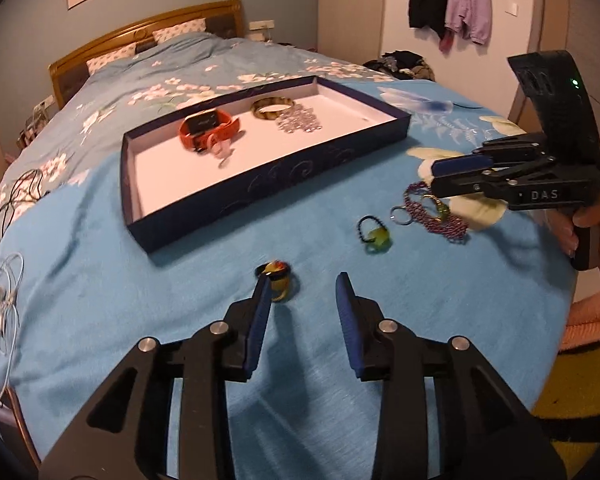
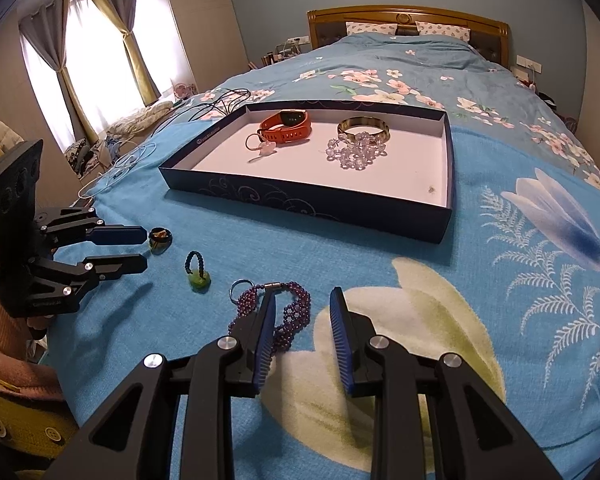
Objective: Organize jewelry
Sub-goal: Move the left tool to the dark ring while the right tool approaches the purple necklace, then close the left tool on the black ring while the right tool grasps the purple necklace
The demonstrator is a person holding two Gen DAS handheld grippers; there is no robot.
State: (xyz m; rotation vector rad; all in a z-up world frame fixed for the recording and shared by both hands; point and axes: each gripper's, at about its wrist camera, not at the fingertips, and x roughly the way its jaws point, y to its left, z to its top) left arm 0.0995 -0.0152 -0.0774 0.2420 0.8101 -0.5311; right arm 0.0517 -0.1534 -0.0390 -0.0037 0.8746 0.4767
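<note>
My left gripper [image 1: 303,285] [image 2: 146,248] hovers open low over the blue bedspread. A black and amber ring [image 1: 278,280] [image 2: 159,239] lies just past its left fingertip, outside the jaws. My right gripper [image 2: 303,294] [image 1: 435,177] is open with nothing between its pads. A purple bead bracelet [image 2: 296,312] [image 1: 432,216] lies partly under its left finger. A green charm on a black bead loop [image 2: 197,271] [image 1: 375,236] lies between the two grippers. The dark blue tray [image 1: 260,184] [image 2: 300,200] holds an orange watch [image 2: 286,124], a bangle [image 2: 364,125] and crystal beads [image 2: 356,154].
A small silver ring [image 2: 240,286] sits beside the purple bracelet. White and black cables [image 1: 0,292] [image 2: 120,160] trail over the bed's left side. A hand in a pink sleeve [image 1: 588,312] holds the right gripper at the bed's edge.
</note>
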